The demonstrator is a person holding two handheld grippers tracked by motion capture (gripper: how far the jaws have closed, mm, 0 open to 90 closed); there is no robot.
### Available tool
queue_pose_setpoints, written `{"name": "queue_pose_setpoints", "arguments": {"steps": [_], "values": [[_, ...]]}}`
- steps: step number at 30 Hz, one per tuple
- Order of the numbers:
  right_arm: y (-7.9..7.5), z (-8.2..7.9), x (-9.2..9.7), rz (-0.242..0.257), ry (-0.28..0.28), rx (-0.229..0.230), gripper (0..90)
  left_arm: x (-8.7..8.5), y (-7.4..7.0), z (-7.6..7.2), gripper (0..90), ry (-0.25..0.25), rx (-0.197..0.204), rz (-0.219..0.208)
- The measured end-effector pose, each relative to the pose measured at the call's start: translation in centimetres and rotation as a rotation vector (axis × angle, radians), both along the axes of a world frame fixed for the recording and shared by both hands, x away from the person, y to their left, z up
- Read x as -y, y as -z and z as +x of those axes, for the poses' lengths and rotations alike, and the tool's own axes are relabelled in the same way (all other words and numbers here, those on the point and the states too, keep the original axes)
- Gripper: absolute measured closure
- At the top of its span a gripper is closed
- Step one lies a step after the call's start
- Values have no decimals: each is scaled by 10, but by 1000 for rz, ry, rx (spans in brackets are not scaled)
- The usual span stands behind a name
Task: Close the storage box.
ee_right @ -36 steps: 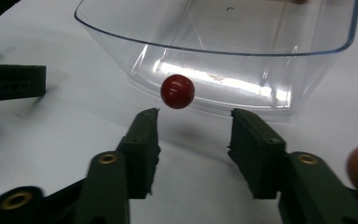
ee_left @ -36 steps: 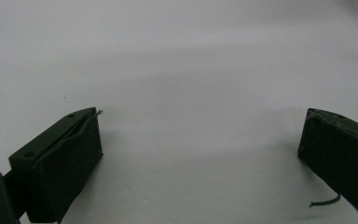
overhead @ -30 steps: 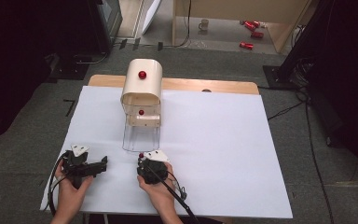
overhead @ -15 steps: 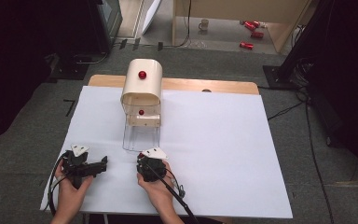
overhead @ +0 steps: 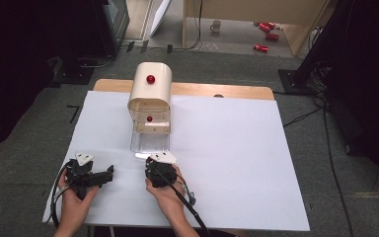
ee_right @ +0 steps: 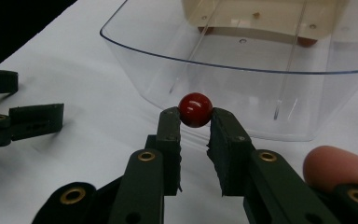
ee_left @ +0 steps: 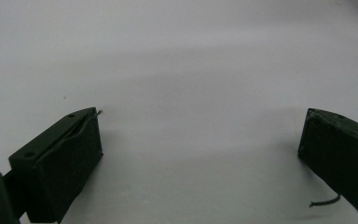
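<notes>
Little has shifted: right gripper (ee_right: 195, 122) still pinches a glossy red ball (ee_right: 195, 109) before the clear tray's rim (ee_right: 223, 63); left gripper (ee_left: 200, 140) spread over bare white sheet (ee_left: 191, 60).

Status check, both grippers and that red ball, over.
Right gripper shut on red ball, just short of the clear tray. Left gripper open over bare white sheet. Nothing between ball and tray.
</notes>
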State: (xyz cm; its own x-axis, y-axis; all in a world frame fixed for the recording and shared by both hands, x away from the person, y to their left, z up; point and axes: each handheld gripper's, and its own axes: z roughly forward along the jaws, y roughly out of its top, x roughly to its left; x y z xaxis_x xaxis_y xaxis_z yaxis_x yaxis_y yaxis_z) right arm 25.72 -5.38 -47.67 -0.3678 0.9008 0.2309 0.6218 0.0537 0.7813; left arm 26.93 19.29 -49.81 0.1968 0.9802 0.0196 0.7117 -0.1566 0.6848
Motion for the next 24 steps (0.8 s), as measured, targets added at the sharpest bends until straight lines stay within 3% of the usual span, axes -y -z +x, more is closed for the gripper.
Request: {"name": "queue_pose_setpoints", "arguments": {"steps": [8, 24], "values": [[-7, 11, -1, -15, 2, 16, 754, 0, 0, 0, 0, 0, 0, 0], [-9, 42, -3, -53, 11, 8, 755, 0, 0, 0, 0, -2, 1, -2]]}}
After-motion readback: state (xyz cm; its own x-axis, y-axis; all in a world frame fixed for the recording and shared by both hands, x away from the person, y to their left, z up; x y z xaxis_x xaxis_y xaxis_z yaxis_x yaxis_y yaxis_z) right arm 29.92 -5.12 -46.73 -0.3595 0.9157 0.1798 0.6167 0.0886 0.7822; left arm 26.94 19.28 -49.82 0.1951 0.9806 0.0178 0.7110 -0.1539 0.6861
